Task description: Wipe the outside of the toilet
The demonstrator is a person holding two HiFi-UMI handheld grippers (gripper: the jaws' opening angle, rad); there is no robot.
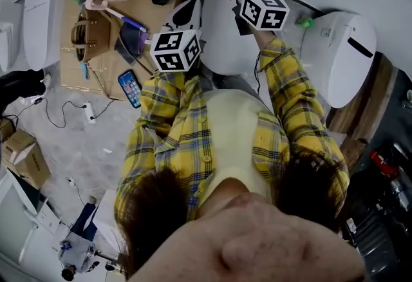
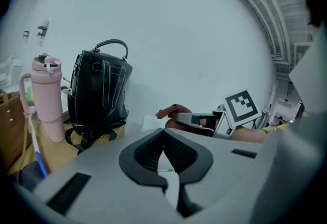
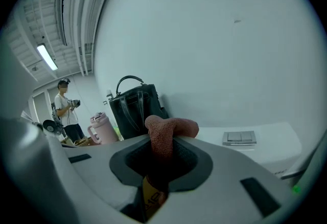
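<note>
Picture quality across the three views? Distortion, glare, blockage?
Head view: even light, bottom blocked by the person's hair and shirt. Left gripper view: heavy fisheye, dark corners, bag sharp. Right gripper view: same fisheye, ceiling lamp bright at left, cloth sharp.

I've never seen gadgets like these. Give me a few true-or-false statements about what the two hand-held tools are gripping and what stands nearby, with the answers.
1. The right gripper is clamped on a reddish-brown cloth. True.
2. The left gripper grips a cloth as well. False: its jaws are together with nothing between them.
3. A black bag stands right beside a pink tumbler. True.
4. The person wears a plain red shirt. False: the shirt is yellow plaid.
</note>
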